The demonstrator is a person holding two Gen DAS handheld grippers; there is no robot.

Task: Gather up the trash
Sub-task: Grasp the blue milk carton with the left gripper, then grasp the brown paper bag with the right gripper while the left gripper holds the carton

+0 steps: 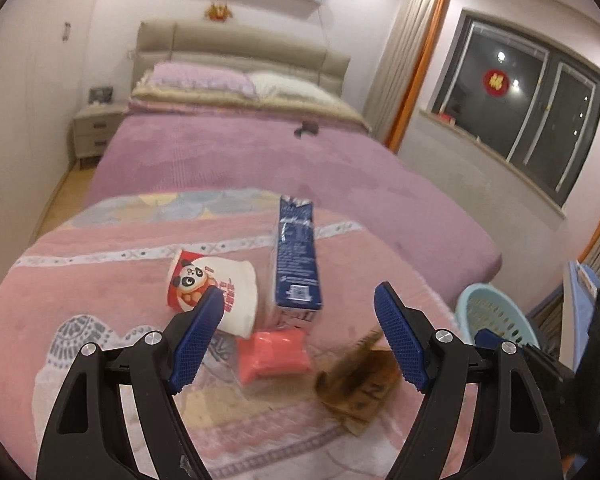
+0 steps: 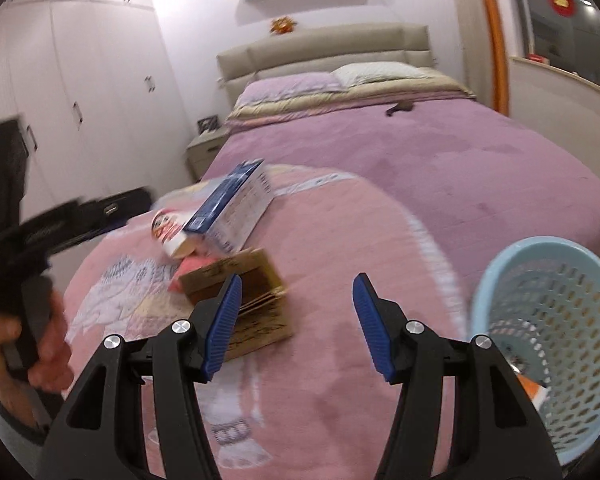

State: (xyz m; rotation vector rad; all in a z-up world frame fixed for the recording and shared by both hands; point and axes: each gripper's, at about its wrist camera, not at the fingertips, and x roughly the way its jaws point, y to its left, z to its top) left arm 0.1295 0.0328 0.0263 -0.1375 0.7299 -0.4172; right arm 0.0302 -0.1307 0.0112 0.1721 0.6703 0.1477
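Note:
Trash lies on a pink blanket (image 1: 100, 292) at the foot of a bed: a panda paper cup (image 1: 214, 292) on its side, a blue carton (image 1: 296, 256), a pink packet (image 1: 272, 354) and a brown cardboard piece (image 1: 360, 380). My left gripper (image 1: 300, 340) is open above the packet, empty. My right gripper (image 2: 296, 328) is open and empty, just right of the cardboard (image 2: 252, 300). The carton (image 2: 232, 208) and cup (image 2: 168, 232) lie beyond it. A light blue perforated basket (image 2: 552, 320) stands to the right; it also shows in the left wrist view (image 1: 496, 320).
The bed has a purple cover (image 1: 240, 156) with a small dark object (image 1: 306, 128) on it. A nightstand (image 1: 94, 128) and white wardrobes (image 2: 80, 80) stand left. A window (image 1: 528, 96) is on the right. The hand holding the left gripper (image 2: 28, 320) shows at the left.

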